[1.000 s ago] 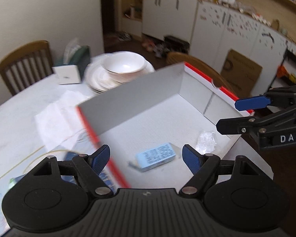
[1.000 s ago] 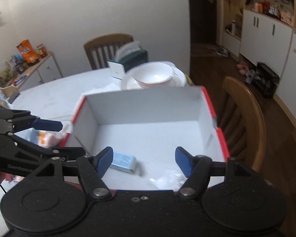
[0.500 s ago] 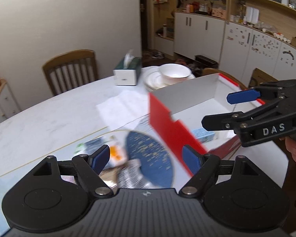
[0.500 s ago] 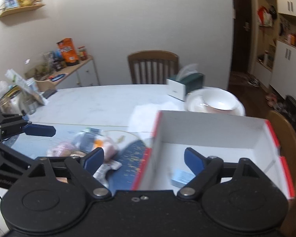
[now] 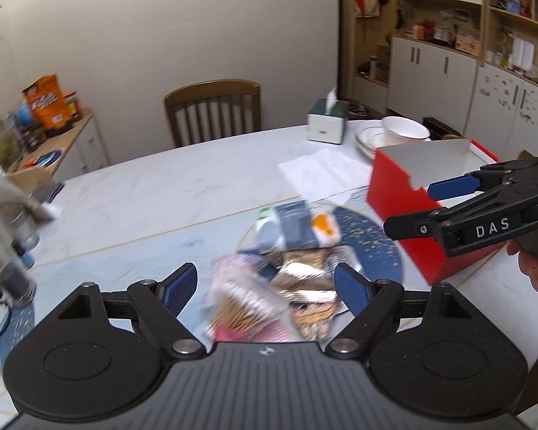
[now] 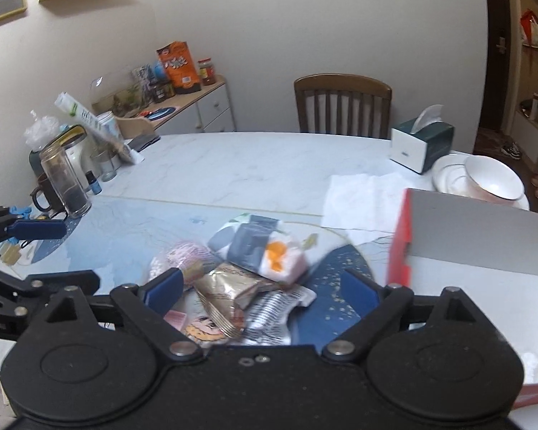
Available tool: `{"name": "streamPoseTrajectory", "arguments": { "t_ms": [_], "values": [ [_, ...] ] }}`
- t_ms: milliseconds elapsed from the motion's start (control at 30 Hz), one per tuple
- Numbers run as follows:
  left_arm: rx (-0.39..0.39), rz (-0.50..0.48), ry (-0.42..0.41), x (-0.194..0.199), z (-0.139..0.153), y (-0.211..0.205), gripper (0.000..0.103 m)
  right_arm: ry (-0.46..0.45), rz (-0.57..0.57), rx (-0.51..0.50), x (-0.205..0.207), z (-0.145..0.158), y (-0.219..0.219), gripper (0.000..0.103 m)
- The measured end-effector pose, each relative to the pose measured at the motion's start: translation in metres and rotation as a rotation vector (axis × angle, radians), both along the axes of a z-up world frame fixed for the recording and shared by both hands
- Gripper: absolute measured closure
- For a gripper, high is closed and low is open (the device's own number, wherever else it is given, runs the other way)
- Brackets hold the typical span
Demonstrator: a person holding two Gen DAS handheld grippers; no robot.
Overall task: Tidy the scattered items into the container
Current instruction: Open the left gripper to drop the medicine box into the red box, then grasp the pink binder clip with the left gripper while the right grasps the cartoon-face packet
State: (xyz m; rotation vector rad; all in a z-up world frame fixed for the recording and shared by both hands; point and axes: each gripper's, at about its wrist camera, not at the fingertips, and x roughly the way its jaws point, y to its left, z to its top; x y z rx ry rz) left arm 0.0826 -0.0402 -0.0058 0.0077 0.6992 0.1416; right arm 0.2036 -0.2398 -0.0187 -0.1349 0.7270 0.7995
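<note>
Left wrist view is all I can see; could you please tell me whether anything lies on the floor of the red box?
Observer: Yes. The right wrist view looks into the red box, and a crumpled clear wrapper lies in the corner nearest that camera.
Operator: Thank you. The jar at my left edge is blurred; what is in it?
Observer: It is a clear glass jar, upright, with a dark layer at its bottom.
Operator: Does anything stand next to it?
Observer: A brown mug stands close beside it, partly behind it.
</note>
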Motion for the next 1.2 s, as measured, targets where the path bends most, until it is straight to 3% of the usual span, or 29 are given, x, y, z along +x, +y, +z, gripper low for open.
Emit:
{"name": "streamPoseTrajectory", "arguments": {
  "t_ms": [433,567,700,933,1200],
  "values": [
    [-0.031,0.06,-0.002,-0.022,-0.02,0.038,0.017,-0.013,0.027,-0.036,-0.006,-0.013,0.041,0.009],
    [-0.046,0.077,-0.011,-0.023,-0.029,0.049,0.007,-0.037,0.037,-0.037,-0.011,-0.016,0.047,0.008],
    [-0.063,0.085,-0.023,-0.022,-0.041,0.057,0.004,-0.041,0.027,-0.038,-0.014,-0.019,0.053,0.008],
    [-0.063,0.035,-0.025,-0.017,-0.067,0.065,0.0,-0.036,-0.013,-0.064,-0.015,-0.024,0.062,0.005],
    [-0.088,-0.052,0.051,-0.001,-0.101,0.076,0.0,-0.003,-0.087,-0.13,-0.015,-0.046,0.065,0.005]
  ]
}}
